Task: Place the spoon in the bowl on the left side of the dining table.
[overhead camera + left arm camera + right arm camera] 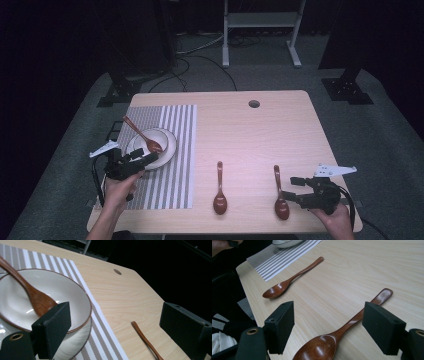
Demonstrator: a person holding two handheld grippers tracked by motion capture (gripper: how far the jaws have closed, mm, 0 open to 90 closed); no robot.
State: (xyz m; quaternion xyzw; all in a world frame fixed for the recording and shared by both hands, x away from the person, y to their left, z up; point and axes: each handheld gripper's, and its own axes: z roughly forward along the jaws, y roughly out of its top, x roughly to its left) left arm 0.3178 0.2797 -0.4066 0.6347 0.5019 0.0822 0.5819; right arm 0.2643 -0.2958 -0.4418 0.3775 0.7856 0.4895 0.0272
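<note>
My right gripper [329, 332] hovers with jaws released, straddling the nearest brown wooden spoon [342, 332]; its bowl points toward me and its handle runs away along the pale wooden table [250, 135]. I judge this hand nearer. A second wooden spoon [219, 190] lies left. My left gripper [137, 162], jaws apart, sits beside the white bowl [167, 145] on the striped placemat [175, 150].

From above the near edge we look forward and down over the whole pale wooden table [260, 130]. Riding low on the left gripper, we face across the white brown-rimmed bowl [75, 297] on the grey-and-white striped placemat [105, 340], very close. The right gripper view skims the tabletop toward two brown wooden spoons [322, 345] [287, 283], which the high view shares, along with the bowl and placemat.
</note>
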